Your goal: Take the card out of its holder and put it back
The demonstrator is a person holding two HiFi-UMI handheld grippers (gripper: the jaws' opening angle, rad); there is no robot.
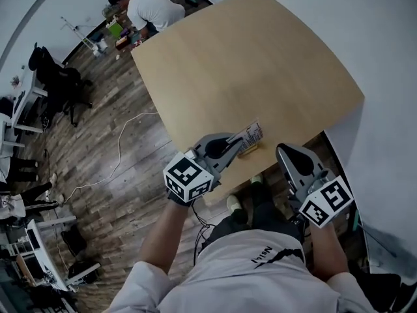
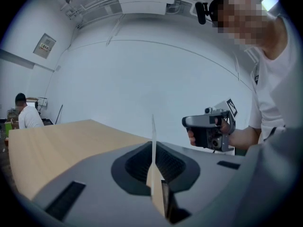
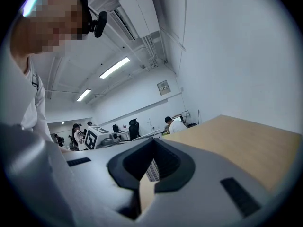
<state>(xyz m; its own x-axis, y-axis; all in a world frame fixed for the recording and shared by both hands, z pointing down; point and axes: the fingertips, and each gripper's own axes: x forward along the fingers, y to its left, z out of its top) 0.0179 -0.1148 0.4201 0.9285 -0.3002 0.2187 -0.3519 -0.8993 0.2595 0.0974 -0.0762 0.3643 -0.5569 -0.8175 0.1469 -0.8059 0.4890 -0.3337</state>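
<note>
My left gripper (image 1: 234,143) is shut on a white card (image 1: 253,134) with dark stripes, holding it over the table's near edge. The card stands edge-on between the jaws in the left gripper view (image 2: 153,143). Just under it a small yellowish holder (image 1: 248,151) lies on the table. My right gripper (image 1: 283,151) hovers to the right, off the table's near edge and apart from the card, shut with nothing in it. In the right gripper view a strip of the striped card (image 3: 152,170) shows through the slit between the closed jaws.
The light wood table (image 1: 254,64) stretches away ahead; a white wall borders its right side. At the far left corner a person in a white shirt (image 1: 151,8) bends over some things. Office chairs, desks and a cable lie on the wood floor (image 1: 98,168) to the left.
</note>
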